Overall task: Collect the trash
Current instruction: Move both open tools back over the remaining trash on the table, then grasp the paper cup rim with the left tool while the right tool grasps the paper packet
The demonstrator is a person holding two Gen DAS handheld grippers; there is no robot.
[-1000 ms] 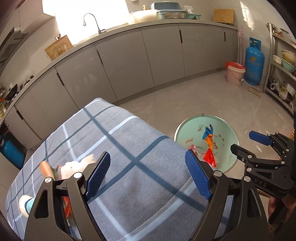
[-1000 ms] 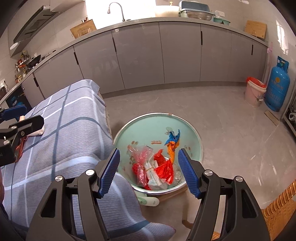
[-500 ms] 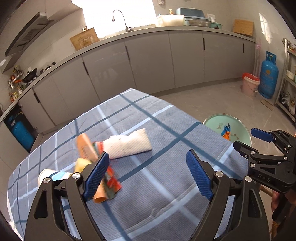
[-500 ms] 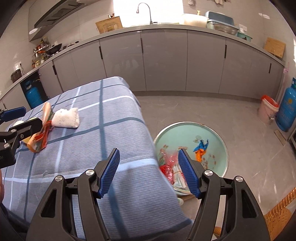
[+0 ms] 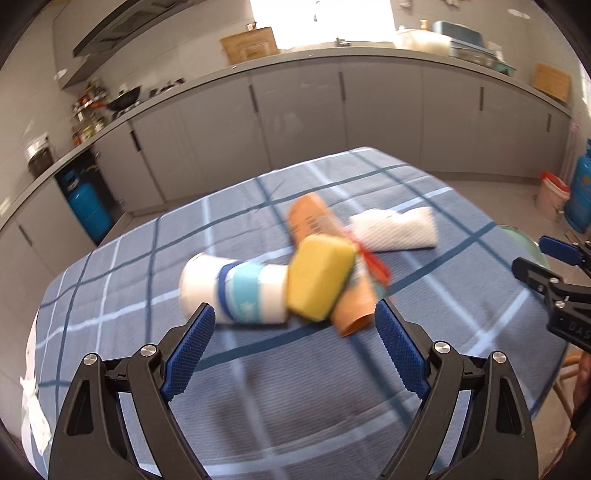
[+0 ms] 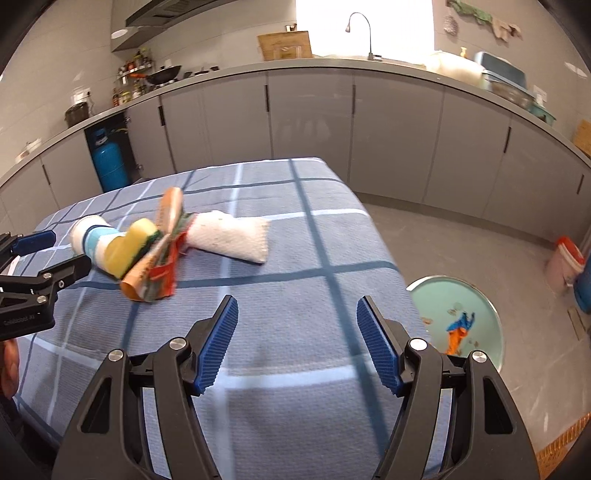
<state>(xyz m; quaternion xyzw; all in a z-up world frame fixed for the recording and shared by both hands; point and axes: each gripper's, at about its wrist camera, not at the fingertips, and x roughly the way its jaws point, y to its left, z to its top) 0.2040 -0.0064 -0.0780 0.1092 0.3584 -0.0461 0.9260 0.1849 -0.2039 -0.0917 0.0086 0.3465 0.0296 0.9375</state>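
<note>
Both grippers hang above a table draped in a blue checked cloth, and neither holds anything. Left gripper: its blue ribbed pads stand wide apart, with only cloth showing between them. Just beyond its fingertips lies the trash, blurred in this view. Right gripper: its pads are also spread, a little narrower, over bare cloth near the table's right edge, well apart from the pile.

The pile sits toward the middle of the cloth. A white paper cup with blue bands lies on its side at the left of the heap. A yellow sponge leans against the cup's end and rests over an orange wrapper, which runs diagonally under it and ends near the left gripper's right pad. Red and green scraps cling to the wrapper. A crumpled white paper towel lies to the right, touching the wrapper's far side.

Past the right edge of the table, on the grey floor, a pale green bin stands open with coloured scraps inside. Grey kitchen cabinets curve behind the table, a blue gas cylinder stands in a gap at the left, and a faucet rises before the bright window.
</note>
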